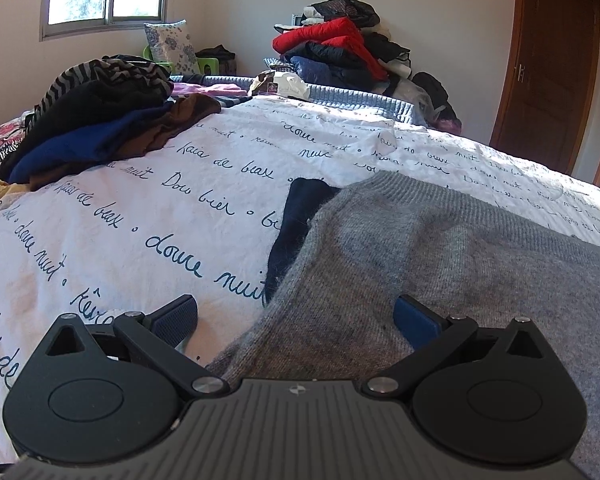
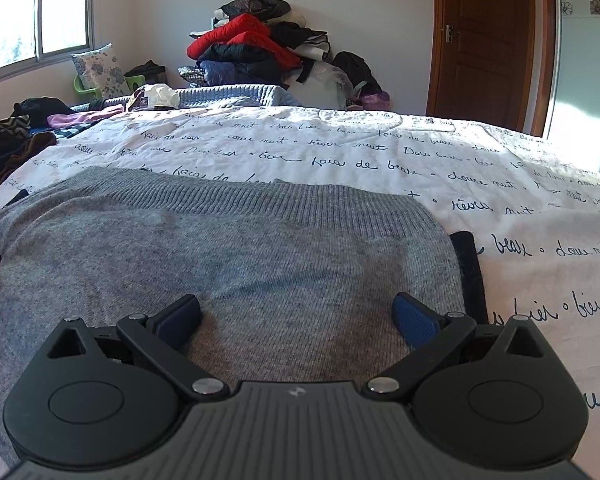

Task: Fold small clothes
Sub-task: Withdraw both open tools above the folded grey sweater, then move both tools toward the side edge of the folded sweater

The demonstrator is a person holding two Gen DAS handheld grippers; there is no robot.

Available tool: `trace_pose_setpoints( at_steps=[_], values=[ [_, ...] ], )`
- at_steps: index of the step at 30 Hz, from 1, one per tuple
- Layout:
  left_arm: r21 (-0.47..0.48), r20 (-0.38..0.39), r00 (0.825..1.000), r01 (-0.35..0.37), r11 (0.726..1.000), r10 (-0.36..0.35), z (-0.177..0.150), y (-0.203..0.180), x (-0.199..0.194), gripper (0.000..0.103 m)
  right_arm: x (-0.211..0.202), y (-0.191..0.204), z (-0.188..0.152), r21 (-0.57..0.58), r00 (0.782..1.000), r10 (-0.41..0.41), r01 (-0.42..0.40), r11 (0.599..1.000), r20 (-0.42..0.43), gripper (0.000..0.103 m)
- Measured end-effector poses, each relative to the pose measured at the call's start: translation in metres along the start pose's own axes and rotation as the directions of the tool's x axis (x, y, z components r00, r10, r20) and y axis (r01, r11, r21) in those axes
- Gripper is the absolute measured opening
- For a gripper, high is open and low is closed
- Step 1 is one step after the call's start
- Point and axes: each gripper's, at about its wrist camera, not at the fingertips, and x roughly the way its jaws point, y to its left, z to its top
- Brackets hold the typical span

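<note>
Sweater point(image 2: 228, 256) fills our right view; only our left shows the dark pile point(image 1: 92, 120). Both grippers' fingers point(image 1: 178, 318) point(image 2: 414, 320) spread apart above it.

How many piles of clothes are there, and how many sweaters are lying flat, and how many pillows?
Piles of clothes: 2, the dark pile on the bed and the pile with the red jacket by the wall.
Flat sweaters: 1, the grey sweater.
Pillows: 1, the flowered pillow.
Total: 4.
</note>
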Motion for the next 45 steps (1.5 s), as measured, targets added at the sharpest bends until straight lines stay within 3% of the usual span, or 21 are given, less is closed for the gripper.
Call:
trace_pose_setpoints(
  at_steps=[27,31,37,40,45],
  values=[
    [-0.08,0.001,0.999,0.042,0.996,-0.042,0.001,0.012,-0.003,0.103,-0.018,0.009,-0.014,0.02,1.0,-0.014,0.014,1.0,0.008,0.103],
    [-0.099,0.017,0.997,0.074,0.992,-0.072,0.012,0.023,-0.013,0.103,-0.018,0.008,-0.013,0.025,1.0,-0.008,0.008,1.0,0.004,0.103],
    [-0.128,-0.037,0.992,0.117,0.985,-0.122,0.047,0.05,-0.002,0.103,-0.033,0.01,-0.015,0.052,0.999,-0.006,0.004,0.999,0.053,0.103],
    [-0.174,-0.117,0.967,0.205,0.963,-0.227,0.065,0.065,0.017,0.103,-0.055,0.032,-0.016,0.0,0.994,0.042,-0.042,0.999,0.102,0.103],
    [-0.279,-0.23,0.876,0.358,0.891,-0.424,0.079,0.078,0.058,0.103,-0.081,0.106,-0.018,-0.253,0.976,0.189,-0.157,0.955,0.109,0.103]
  ],
)
